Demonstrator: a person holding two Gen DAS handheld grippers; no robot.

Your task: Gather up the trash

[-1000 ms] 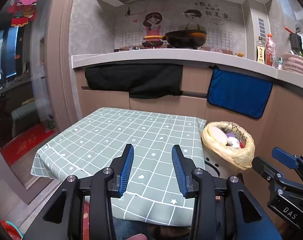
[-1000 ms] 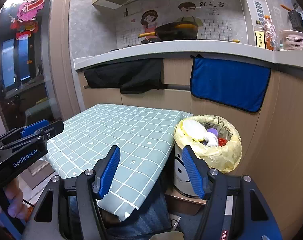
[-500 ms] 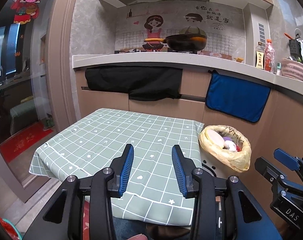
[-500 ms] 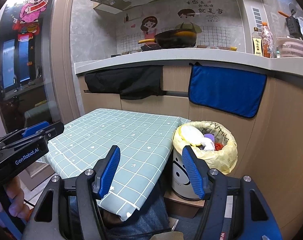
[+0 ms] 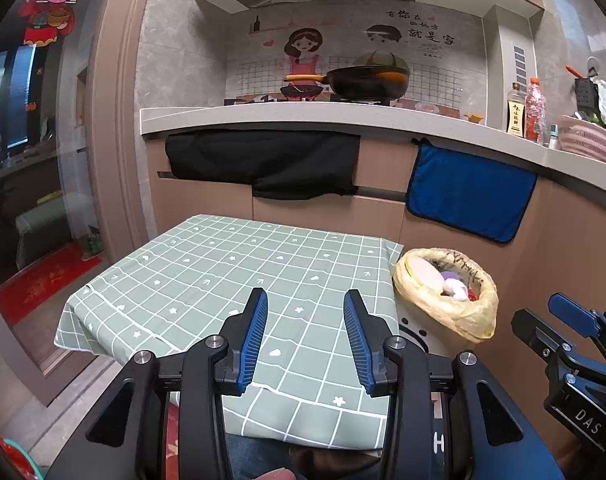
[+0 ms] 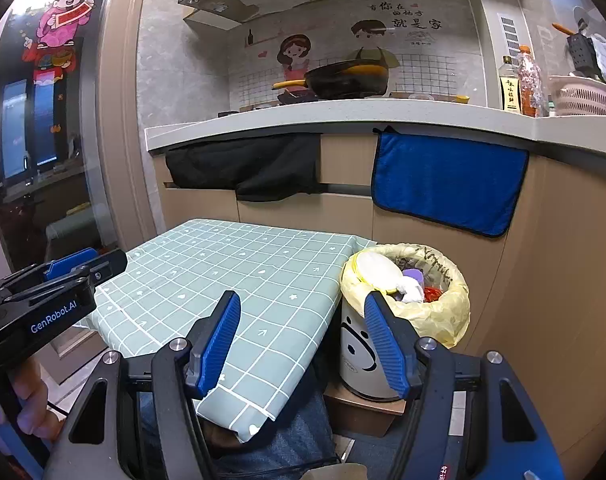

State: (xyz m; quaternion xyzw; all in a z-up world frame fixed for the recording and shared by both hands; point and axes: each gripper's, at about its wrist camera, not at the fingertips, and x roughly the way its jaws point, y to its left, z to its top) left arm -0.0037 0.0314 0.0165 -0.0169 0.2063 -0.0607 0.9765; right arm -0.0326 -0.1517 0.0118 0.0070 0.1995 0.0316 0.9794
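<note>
A trash bin (image 5: 447, 300) lined with a yellow bag stands to the right of the table and holds a white lid, white and purple scraps and something red. It also shows in the right wrist view (image 6: 407, 292). The table (image 5: 207, 280) has a green checked cloth with nothing on it; it also shows in the right wrist view (image 6: 239, 268). My left gripper (image 5: 305, 336) is open and empty over the table's near edge. My right gripper (image 6: 301, 340) is open and empty, between the table's corner and the bin.
A kitchen counter (image 5: 343, 118) runs behind, with a black wok (image 5: 367, 80), bottles and a pink basket (image 5: 587, 142). A black cloth (image 5: 263, 160) and a blue towel (image 5: 467, 196) hang below it. A glass door (image 5: 27, 160) is at the left.
Both grippers have drawn back and risen slightly, so the table and bin look a little farther and lower. Both stay open and empty.
</note>
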